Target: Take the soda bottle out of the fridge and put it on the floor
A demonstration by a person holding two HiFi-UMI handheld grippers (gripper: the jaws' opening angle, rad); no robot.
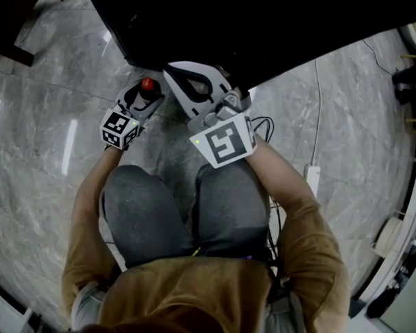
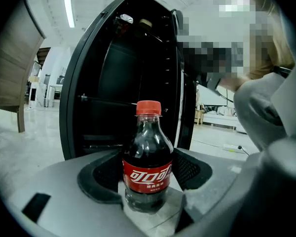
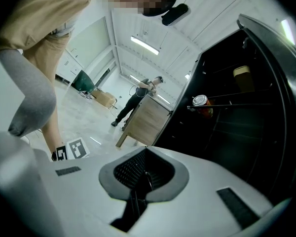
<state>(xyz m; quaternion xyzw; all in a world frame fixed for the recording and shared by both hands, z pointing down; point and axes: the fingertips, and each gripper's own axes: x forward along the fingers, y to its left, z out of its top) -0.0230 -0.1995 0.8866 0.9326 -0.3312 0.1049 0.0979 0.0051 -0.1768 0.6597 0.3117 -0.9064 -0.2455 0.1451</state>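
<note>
1. Red-capped round plastic soda bottle [image 2: 148, 174] full of dark drink could fall over. That would happen if the left tongs [image 2: 147, 154] let go before its bottom sits flat on the grey stone floor [image 1: 48, 116].
2. It is smooth and round, so once tipped it would likely roll, maybe back toward the tall black fridge [image 2: 128, 83].
3. A pad could also knock it if the tongs tilt while they open.
4. The bottle stands straight up, out of the fridge, just in front of its open door. I cannot tell if it touches the floor yet.
5. It sits right in the middle of the left tongs. They stand wide, with a pad pressed on each side at the red label.
6. The right tongs [image 3: 145, 157] are closed and hold nothing, just beside, also in front of the fridge.
</note>
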